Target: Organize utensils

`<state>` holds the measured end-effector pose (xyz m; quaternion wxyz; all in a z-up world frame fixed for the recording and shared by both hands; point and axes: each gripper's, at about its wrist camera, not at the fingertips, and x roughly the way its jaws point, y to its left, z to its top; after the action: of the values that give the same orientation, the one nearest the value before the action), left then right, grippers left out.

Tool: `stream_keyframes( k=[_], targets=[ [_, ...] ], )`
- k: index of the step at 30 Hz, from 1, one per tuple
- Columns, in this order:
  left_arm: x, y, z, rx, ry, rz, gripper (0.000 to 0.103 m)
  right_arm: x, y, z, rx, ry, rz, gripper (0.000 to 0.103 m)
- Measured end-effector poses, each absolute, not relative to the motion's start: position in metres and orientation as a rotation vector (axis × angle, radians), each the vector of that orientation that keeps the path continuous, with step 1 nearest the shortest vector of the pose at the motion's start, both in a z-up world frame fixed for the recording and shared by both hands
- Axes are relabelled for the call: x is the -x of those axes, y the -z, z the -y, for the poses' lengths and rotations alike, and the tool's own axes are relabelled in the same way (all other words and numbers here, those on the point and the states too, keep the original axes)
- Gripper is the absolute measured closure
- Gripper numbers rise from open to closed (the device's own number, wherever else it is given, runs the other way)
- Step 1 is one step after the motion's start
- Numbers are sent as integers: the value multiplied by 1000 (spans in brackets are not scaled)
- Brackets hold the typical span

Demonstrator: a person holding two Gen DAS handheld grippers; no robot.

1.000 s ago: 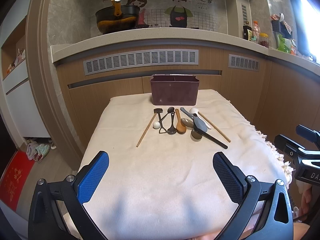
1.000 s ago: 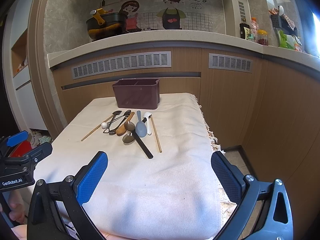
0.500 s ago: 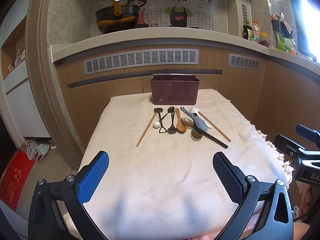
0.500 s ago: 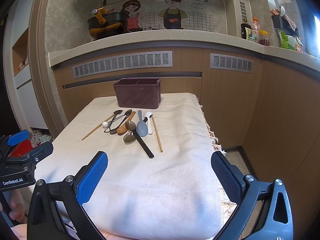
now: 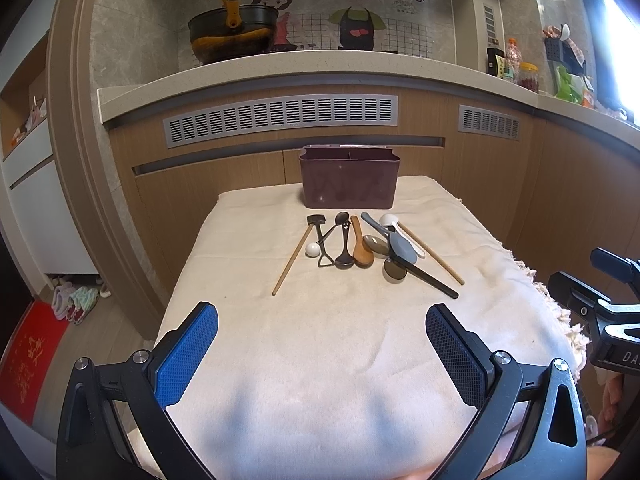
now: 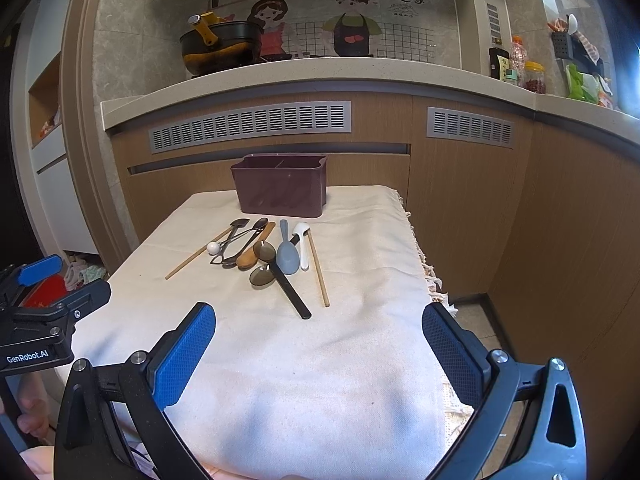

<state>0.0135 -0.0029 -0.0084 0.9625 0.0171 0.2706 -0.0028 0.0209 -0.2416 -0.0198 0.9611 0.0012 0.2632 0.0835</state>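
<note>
A dark maroon utensil holder (image 5: 349,179) (image 6: 282,186) stands at the far end of a cloth-covered table (image 5: 360,360) (image 6: 352,344). In front of it lie several utensils: a wooden spoon (image 5: 361,246) (image 6: 253,251), a grey spoon (image 5: 394,238) (image 6: 287,250), a white spoon (image 5: 400,229) (image 6: 302,242), a black ladle (image 5: 420,276) (image 6: 286,282), black spoons (image 5: 344,240), and two wooden chopsticks (image 5: 291,260) (image 6: 319,272). My left gripper (image 5: 320,344) is open and empty over the near table. My right gripper (image 6: 318,344) is open and empty, to its right.
A wooden counter front with vents (image 5: 280,120) rises behind the table. A black wok (image 5: 234,36) sits on the counter. Bottles and jars (image 5: 516,70) stand at the right. The table's fringed right edge (image 6: 430,276) drops to the floor. A red mat (image 5: 32,356) lies at the left.
The right wrist view has shifted slightly right and closer to the utensils. The left gripper has stayed still. Both stay open.
</note>
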Motion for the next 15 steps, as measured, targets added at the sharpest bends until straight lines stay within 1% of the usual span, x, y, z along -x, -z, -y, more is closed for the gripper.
stream_keyframes(
  k=[6,15],
  targets=[
    [-42,7,-2,-34,21,-567,0,-49,18,240,10,-181,-567,0],
    [-111,13,-19,-32,64,-636,0,-123,30,227,46,-248,-663,0]
  ],
)
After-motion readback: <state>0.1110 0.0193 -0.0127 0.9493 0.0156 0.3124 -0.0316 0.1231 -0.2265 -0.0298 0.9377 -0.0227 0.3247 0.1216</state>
